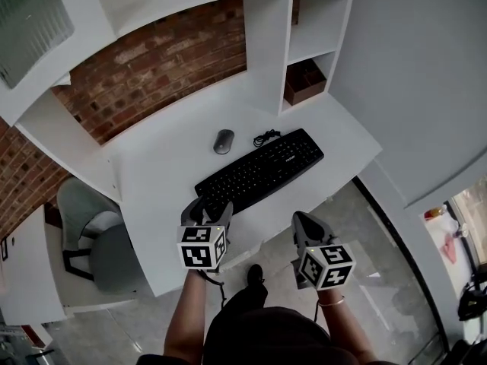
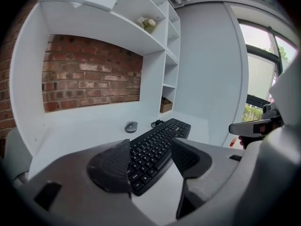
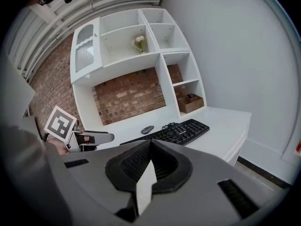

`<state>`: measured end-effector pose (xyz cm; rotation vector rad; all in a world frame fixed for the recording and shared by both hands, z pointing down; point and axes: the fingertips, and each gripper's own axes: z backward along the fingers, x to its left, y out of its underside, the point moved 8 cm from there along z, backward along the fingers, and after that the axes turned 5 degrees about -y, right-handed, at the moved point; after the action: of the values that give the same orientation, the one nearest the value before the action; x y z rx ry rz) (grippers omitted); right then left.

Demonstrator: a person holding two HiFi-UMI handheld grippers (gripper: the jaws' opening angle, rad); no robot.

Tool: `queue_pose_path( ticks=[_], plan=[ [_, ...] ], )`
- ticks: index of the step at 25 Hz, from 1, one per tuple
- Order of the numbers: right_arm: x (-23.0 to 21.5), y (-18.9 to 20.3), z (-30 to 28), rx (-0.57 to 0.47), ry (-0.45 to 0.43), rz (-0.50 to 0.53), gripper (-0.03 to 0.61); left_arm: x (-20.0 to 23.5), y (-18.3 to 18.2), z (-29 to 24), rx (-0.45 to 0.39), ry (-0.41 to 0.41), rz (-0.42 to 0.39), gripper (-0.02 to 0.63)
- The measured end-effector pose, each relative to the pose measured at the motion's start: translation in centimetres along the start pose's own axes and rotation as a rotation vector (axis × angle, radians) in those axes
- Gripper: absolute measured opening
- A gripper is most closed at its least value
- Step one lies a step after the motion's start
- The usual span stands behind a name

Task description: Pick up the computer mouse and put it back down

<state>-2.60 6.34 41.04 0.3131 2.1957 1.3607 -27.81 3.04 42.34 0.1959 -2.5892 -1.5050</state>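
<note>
A grey computer mouse [image 1: 223, 141] lies on the white desk [image 1: 160, 181], just beyond the left end of a black keyboard [image 1: 259, 170]. My left gripper [image 1: 207, 210] hovers at the desk's front edge, near the keyboard's near-left corner, well short of the mouse. In the left gripper view its jaws stand open with nothing between them, and the mouse [image 2: 131, 126] shows far ahead. My right gripper [image 1: 304, 223] hangs off the desk's front edge over the floor. Its pads meet in the right gripper view [image 3: 150, 142], holding nothing; the mouse [image 3: 147, 129] is far beyond them.
A coiled black cable [image 1: 265, 137] lies behind the keyboard. A brown box [image 1: 304, 82] sits in the lower shelf cubby at the back right. A grey chair [image 1: 99, 238] stands left of the desk. Brick wall backs the desk; flowers [image 3: 138, 42] stand on an upper shelf.
</note>
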Motion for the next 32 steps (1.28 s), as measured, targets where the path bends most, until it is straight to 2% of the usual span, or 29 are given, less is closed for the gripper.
queue_pose_path(
  ticks=[11,19,32],
  plan=[
    [-1.6,-2.3,-5.8,0.014,0.046,-0.005,0.005,3.5,-3.2,-7.5,0.043,0.021,-0.006,0.261],
    [-3.1,-3.2,-7.8,0.028,0.05,-0.006,0.005,4.2,-4.6,-11.5,0.07,0.021,-0.013,0.261],
    [-7.7,-4.9,-12.0,0.072,-0.01,-0.008,0.005,4.8,-6.0,-17.8,0.133,-0.047,0.0,0.272]
  ],
)
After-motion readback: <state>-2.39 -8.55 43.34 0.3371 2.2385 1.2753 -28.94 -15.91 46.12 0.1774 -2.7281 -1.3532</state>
